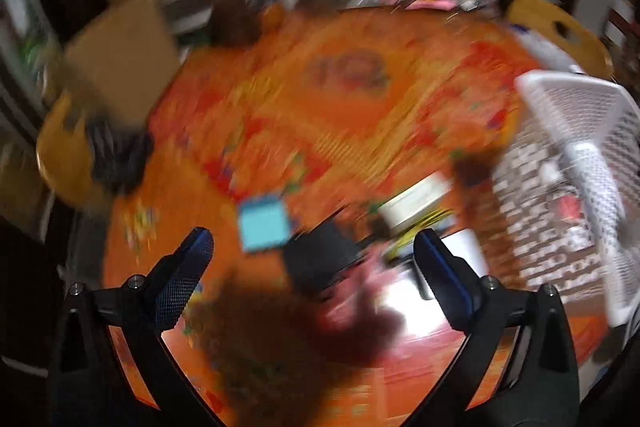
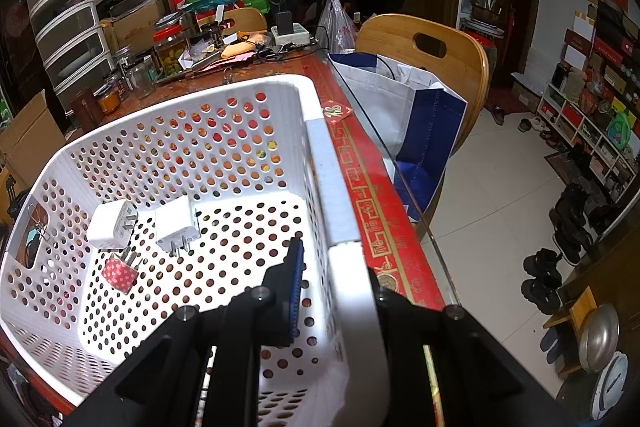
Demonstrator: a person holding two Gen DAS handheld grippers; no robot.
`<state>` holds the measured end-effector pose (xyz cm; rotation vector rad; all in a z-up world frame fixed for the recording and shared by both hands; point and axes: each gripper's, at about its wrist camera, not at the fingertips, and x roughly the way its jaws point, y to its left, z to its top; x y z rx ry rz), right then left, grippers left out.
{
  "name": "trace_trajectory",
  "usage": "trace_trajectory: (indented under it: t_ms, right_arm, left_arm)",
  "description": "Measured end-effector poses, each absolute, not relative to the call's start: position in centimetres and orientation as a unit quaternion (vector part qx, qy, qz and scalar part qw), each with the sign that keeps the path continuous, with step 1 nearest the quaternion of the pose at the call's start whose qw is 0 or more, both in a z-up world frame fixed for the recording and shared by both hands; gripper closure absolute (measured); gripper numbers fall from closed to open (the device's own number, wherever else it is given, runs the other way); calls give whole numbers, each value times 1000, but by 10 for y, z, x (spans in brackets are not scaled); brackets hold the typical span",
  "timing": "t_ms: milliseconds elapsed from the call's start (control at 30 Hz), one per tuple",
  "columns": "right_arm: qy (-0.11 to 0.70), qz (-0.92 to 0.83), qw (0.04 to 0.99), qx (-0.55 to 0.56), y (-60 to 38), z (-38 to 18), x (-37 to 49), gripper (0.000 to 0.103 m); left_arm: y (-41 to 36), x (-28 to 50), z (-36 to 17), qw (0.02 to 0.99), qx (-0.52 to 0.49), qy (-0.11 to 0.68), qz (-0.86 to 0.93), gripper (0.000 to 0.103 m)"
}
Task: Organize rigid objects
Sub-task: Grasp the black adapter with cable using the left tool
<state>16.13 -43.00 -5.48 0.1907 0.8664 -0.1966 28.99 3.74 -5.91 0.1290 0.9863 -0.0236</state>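
Note:
The left wrist view is heavily motion-blurred. My left gripper (image 1: 314, 243) is open above the orange table (image 1: 344, 115), with nothing between its pads. Just beyond its fingertips lie a light blue square item (image 1: 264, 225), a black object (image 1: 320, 259) and a white round container (image 1: 416, 203). The white perforated basket (image 1: 580, 115) stands at the right. My right gripper (image 2: 336, 267) is shut on the right wall of the basket (image 2: 328, 163), with one finger (image 2: 294, 287) inside. In the basket lie two white plug adapters (image 2: 112, 227) (image 2: 176, 223) and a pink dotted plug (image 2: 120, 271).
Jars, boxes, bags and a power strip (image 2: 290, 33) crowd the far end of the table. A wooden chair (image 2: 432, 55) holding a blue and white bag (image 2: 404, 115) stands at the table's right edge. Another chair (image 1: 60, 155) and a cardboard box (image 1: 120, 55) are at the left.

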Motion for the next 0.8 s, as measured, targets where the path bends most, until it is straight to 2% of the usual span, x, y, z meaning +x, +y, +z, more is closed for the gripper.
trace_trajectory:
  t_ms: [167, 567, 667, 733, 767, 800]
  right_arm:
    - [420, -99, 898, 89, -430, -54, 161, 87]
    - [423, -109, 895, 86, -430, -54, 161, 87]
    - [423, -108, 896, 86, -431, -54, 161, 87]
    - [423, -108, 896, 86, -431, -54, 161, 87]
    - [422, -108, 896, 87, -431, -54, 161, 87]
    - [422, -107, 896, 87, -431, -54, 161, 87]
  left_arm:
    - [74, 293, -94, 869, -4, 494, -14, 4]
    - [43, 305, -136, 858, -14, 512, -28, 5]
    - [41, 311, -142, 856, -17, 515, -26, 14]
    - [40, 312, -143, 857, -9, 515, -17, 31]
    - [39, 311, -141, 859, -7, 511, -16, 36]
    - [40, 311, -141, 859, -7, 512, -17, 37]
